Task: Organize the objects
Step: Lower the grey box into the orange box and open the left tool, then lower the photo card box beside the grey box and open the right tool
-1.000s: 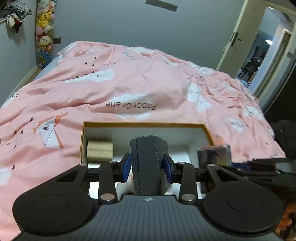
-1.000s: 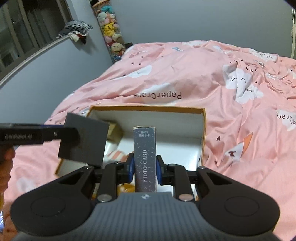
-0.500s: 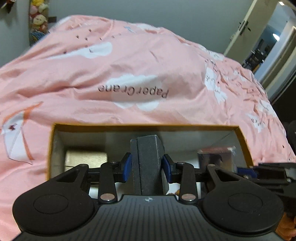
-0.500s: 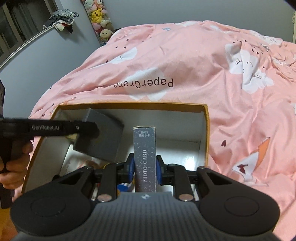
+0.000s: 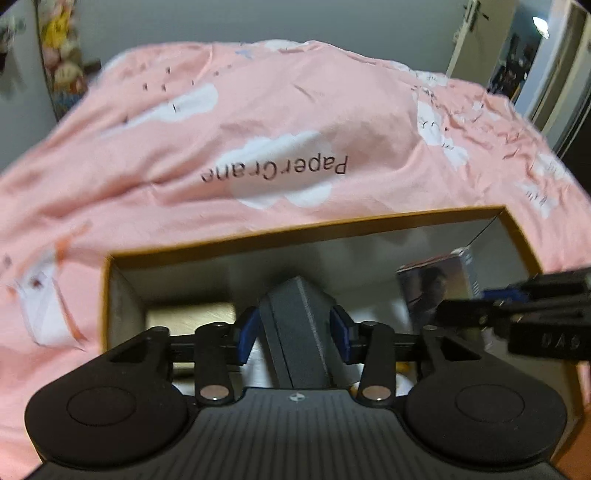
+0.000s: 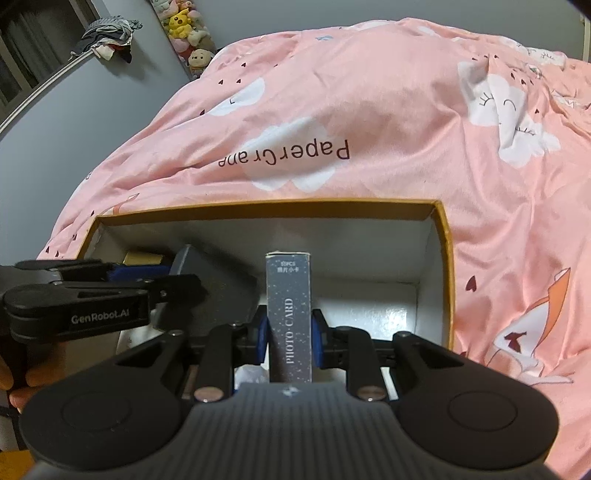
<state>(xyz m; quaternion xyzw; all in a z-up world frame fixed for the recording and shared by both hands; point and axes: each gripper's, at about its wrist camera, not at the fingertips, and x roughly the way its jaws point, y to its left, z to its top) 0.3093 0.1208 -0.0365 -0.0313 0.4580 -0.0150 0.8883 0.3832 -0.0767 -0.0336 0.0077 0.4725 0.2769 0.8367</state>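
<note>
My left gripper (image 5: 293,328) is shut on a dark grey box (image 5: 299,332) and holds it inside an open cardboard box with an orange rim (image 5: 295,230). My right gripper (image 6: 290,332) is shut on a grey "PHOTO CARD" box (image 6: 290,314), held upright over the same cardboard box (image 6: 258,205). In the right wrist view the left gripper (image 6: 147,275) reaches in from the left with the grey box (image 6: 218,284). In the left wrist view the photo card box (image 5: 437,288) stands at the right, with the right gripper's fingers (image 5: 517,299) on it.
The cardboard box sits on a bed with a pink "PaperCrane" duvet (image 6: 332,110). A gold box (image 5: 188,317) lies at the box's back left. Small items lie on the box floor. Plush toys (image 6: 184,33) hang on the far wall. An open door (image 5: 517,55) is at the right.
Both grippers have moved forward and lower into the cardboard box with their loads. The left view is now tilted and blurred from motion.
</note>
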